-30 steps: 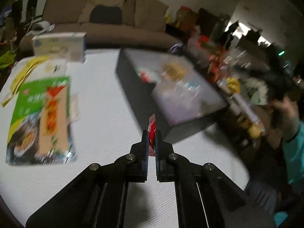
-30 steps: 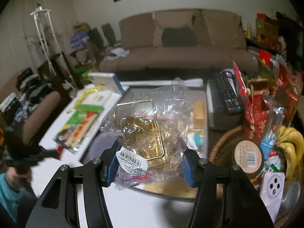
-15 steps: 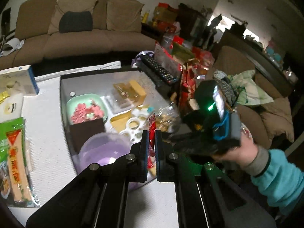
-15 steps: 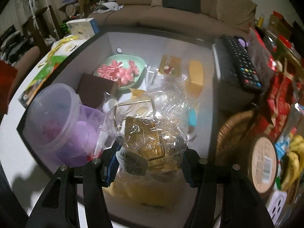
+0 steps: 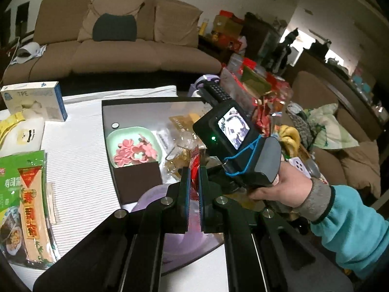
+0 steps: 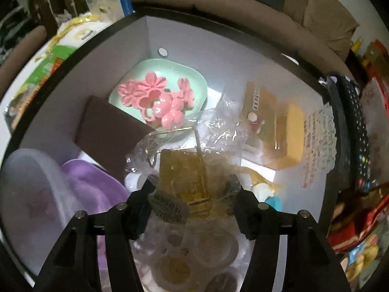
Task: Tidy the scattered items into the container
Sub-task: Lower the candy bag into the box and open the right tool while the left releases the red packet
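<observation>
A: Two packets are hanging over the container [image 6: 243,58] right now. The clear plastic bag [image 6: 194,150] with gold metal pieces inside is sitting between the fingers of the right gripper [image 6: 192,194], low inside the box. Those jaws are opening, with the bag between them.

B: And the other one?

A: The left gripper [image 5: 193,189] is pinching a small red sachet [image 5: 194,168], its fingers nearly touching around it, above the container's near edge.

B: What is lying in the container?

A: A green dish [image 6: 170,73] of pink flower shapes [image 6: 158,97] is resting near the far corner. A dark brown block [image 6: 109,131] is leaning just beside it, and a purple tub [image 6: 82,185] is lying toward the near left corner. A yellow packet [image 6: 272,124] is sitting toward the right wall.

B: Outside it?

A: A remote control [image 6: 350,126] is lying along the container's right rim. A green food packet [image 5: 22,194] is lying left of the container on the white table [image 5: 80,150]. A hand [image 5: 289,187] in a teal sleeve is gripping the right gripper's handle.
</observation>
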Tool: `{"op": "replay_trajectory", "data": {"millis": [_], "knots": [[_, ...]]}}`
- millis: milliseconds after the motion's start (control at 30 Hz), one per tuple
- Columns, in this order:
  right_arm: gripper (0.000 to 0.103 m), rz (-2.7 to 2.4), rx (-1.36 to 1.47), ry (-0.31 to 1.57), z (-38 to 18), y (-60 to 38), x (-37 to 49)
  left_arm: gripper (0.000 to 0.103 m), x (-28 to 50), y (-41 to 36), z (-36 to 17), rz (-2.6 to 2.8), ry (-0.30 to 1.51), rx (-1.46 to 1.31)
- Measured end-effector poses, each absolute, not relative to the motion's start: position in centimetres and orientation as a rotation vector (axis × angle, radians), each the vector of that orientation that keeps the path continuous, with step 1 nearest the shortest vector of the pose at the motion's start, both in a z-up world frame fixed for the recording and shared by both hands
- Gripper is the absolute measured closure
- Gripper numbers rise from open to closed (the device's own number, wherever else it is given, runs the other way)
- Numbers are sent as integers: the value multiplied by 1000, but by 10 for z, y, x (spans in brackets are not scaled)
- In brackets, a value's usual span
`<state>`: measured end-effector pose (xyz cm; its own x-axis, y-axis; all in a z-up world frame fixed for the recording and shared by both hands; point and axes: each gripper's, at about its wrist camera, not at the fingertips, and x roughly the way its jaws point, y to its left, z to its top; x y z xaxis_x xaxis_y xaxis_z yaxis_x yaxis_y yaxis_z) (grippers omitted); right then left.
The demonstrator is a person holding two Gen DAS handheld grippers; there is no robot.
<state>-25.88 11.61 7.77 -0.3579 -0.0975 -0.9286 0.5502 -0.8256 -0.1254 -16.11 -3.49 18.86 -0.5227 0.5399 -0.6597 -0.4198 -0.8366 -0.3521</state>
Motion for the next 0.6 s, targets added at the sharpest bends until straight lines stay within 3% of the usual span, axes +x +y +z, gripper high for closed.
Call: {"op": "replay_trajectory", "data": {"millis": [167,367,600], "knots": [[20,-2225,1452,411,101,150,-241,97,-165,-26,185,2314,-202,-1090],[20,-2301,1329,96,151,219,-209,97,-168,18,174,2260,-131,-1138],[20,-2324,1258,62,183,254,-173,96,-165,71,145,2226,-18,-1247]]}}
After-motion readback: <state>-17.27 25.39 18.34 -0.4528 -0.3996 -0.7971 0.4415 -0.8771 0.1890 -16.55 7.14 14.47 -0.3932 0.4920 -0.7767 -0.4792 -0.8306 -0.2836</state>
